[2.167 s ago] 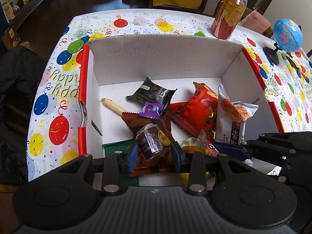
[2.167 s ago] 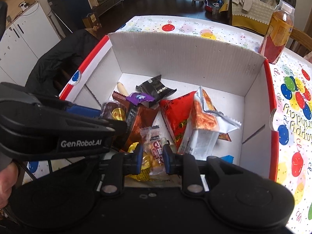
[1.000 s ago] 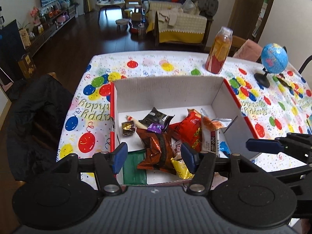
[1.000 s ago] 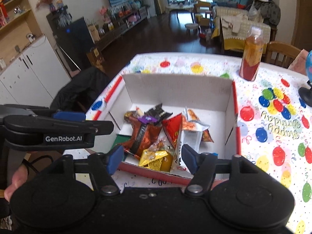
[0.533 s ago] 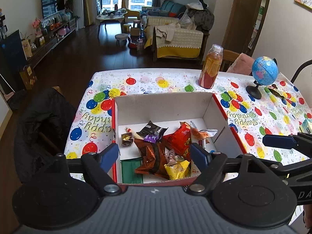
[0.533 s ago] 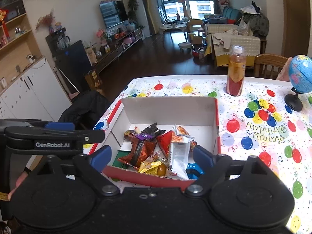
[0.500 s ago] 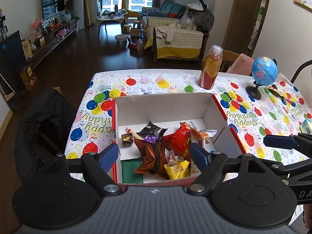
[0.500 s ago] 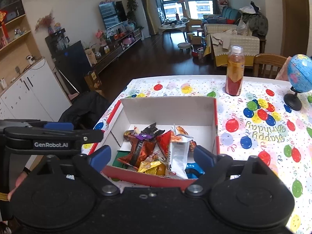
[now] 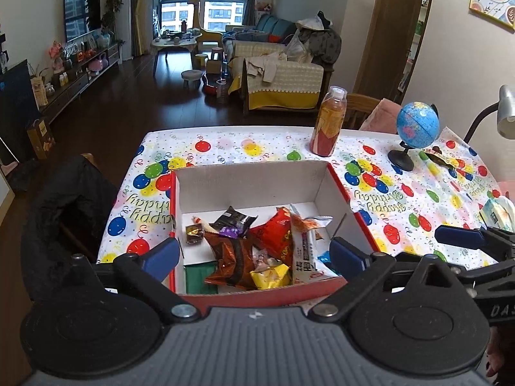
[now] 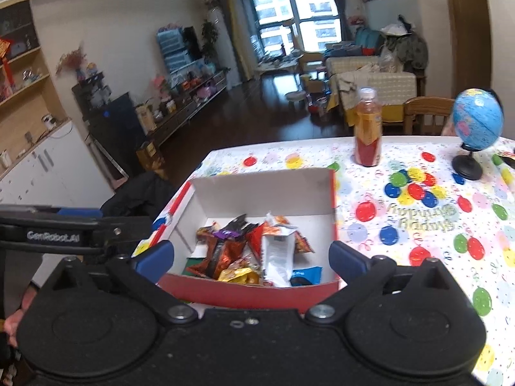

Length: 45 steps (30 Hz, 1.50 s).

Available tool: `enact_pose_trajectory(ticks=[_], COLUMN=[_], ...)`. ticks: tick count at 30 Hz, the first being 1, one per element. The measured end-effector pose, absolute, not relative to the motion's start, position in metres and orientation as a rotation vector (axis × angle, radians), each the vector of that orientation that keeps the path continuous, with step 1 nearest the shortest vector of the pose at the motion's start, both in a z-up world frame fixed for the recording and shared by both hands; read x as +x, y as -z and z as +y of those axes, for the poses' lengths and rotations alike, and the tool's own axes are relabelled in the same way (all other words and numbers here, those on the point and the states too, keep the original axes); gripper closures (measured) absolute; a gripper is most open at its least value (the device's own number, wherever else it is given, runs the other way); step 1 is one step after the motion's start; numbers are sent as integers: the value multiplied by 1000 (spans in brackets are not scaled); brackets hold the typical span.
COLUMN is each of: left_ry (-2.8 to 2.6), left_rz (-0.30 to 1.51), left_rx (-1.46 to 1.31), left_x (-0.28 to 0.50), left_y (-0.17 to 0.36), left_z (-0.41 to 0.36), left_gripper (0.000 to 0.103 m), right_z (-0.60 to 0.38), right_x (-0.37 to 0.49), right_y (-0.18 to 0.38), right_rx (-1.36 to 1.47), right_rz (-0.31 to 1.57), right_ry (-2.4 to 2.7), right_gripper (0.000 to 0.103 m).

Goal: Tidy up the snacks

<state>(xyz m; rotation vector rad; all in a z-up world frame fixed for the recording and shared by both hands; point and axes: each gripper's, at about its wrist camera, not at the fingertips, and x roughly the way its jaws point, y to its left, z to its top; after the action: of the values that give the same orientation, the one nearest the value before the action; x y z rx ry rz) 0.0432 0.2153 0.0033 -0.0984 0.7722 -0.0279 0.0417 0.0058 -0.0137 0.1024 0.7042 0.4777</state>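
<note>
Here the snacks sit heaped in the white cardboard box with red outer walls [image 9: 257,189], which stands on the balloon-print tablecloth [image 9: 225,143]. Both claws hang clear of it on the near side. The left gripper [image 9: 254,254] has just been opening, and its blue pads stand wide with nothing between them. The right gripper [image 10: 251,255] has likewise just been spreading and holds nothing.

From left to right in the box lie a small dark wrapped sweet [image 9: 193,235], a black foil packet [image 9: 235,222], a brown crinkled foil bag [image 9: 230,262], a yellow wrapper [image 9: 269,276], a red pouch [image 9: 275,236] and a tall white sachet [image 9: 304,254] leaning on it.

The pile crowds the near right; the far half is bare. A reach into that heap risks pinching two overlapping wrappers at once, or tipping the leaning sachet. A careless descent could also catch the near red wall and shove the light box along the slick cloth. Farther right, the orange drink bottle [image 9: 328,122] and blue globe on a black stand [image 9: 416,125] look easy to knock in a wide swing.
</note>
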Motion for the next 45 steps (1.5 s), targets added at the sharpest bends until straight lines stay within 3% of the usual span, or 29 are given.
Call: enact_pose_trajectory(ticks=[9, 45], left_ry=[-10, -29], left_rz=[773, 766], left_rx=[-115, -145], left_x=[25, 12], left_y=[1, -2], left_z=[200, 191], left_gripper=[3, 3], right_z=[-17, -14], right_x=[32, 35], right_y=[16, 20], right_rx=[136, 132], right_rz=[637, 697], right_ry=[-428, -386], right_gripper=[0, 1])
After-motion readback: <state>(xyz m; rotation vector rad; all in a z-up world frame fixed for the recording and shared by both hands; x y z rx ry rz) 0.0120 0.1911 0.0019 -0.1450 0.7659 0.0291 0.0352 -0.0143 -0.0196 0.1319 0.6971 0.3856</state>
